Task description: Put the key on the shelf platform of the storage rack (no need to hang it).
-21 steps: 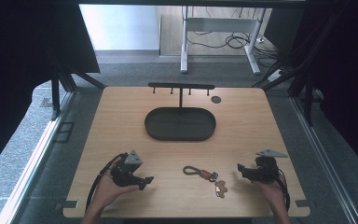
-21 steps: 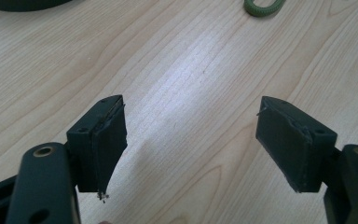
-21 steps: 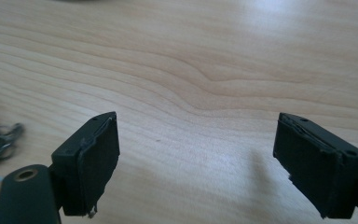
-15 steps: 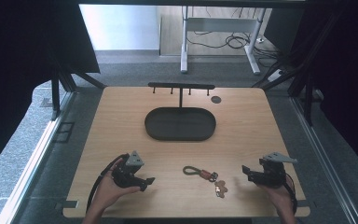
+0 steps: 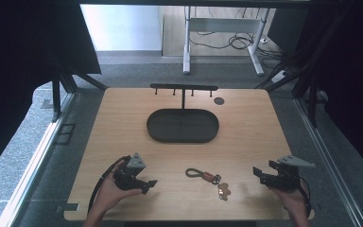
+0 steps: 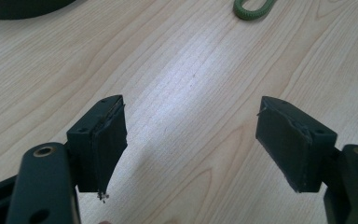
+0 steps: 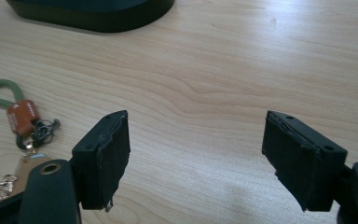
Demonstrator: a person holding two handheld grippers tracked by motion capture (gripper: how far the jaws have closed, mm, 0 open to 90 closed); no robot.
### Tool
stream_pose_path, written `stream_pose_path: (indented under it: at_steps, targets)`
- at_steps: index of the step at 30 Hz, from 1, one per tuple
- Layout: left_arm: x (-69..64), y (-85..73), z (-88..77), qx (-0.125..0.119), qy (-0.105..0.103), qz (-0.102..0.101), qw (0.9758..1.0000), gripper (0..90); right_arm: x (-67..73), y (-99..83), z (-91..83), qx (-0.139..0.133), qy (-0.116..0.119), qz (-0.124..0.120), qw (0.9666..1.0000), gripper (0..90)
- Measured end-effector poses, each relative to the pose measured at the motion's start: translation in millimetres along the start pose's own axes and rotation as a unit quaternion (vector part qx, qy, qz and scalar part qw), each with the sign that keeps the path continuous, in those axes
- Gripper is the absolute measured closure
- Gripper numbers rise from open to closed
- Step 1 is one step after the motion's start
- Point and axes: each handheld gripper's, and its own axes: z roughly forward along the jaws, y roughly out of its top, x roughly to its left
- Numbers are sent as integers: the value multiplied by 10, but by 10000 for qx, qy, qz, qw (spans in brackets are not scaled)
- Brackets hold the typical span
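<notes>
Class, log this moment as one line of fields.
left tool: open, empty | right tool: open, empty | keychain: on table, between tools | tray: empty

table (image 5: 123, 123): pale wood grain | tray (image 5: 183, 126): black | keyring (image 7: 14, 112): green loop, orange tag

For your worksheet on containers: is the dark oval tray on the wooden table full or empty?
Empty. In the high view the dark oval tray shows only its bare dark floor.
</notes>
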Motion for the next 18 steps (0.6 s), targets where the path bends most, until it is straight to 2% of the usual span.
stream_pose_path:
  at_steps: [9,18]
  targets:
    - [-5,9,18,48,19,15,10000,252,60,60,-58,-55,188,-57,9998,266]
    - [-25,15,-4,6,-11,37,10000,252,224,182,-90,108,369,-330,9987,291]
